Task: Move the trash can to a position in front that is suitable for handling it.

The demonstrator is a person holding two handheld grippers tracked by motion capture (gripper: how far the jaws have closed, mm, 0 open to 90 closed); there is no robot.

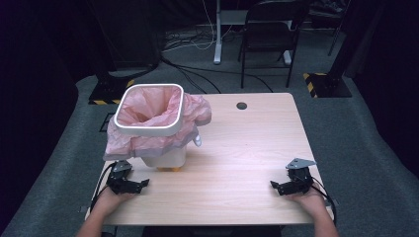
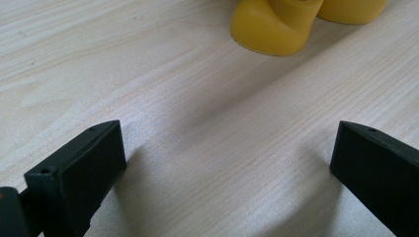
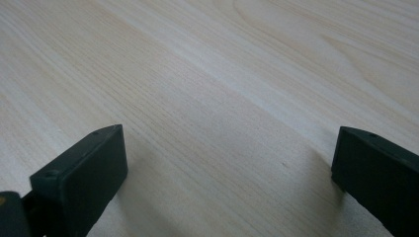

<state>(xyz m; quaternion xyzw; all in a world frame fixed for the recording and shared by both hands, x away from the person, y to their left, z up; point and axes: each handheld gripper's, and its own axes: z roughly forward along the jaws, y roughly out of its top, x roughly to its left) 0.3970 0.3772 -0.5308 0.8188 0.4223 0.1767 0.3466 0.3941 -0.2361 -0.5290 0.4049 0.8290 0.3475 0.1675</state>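
A small white bin [image 1: 165, 157] with a white square rim [image 1: 148, 129] stands on the left part of the wooden table [image 1: 237, 148]. A pink bag [image 1: 148, 111] lines it and hangs over its sides. Yellow feet [image 2: 276, 27] show under the bin [image 1: 168, 169]. My left gripper [image 1: 141, 185] rests on the table near the front left, just in front of the bin, open with nothing between its jaws [image 2: 227, 163]. My right gripper [image 1: 275, 186] rests at the front right, open over bare wood [image 3: 230, 163].
A round cable hole [image 1: 241, 105] sits near the table's far edge. Behind the table stand a dark chair [image 1: 269, 34], a desk leg [image 1: 217, 39], cables on the grey floor and two black stands with yellow-striped bases [image 1: 323, 84].
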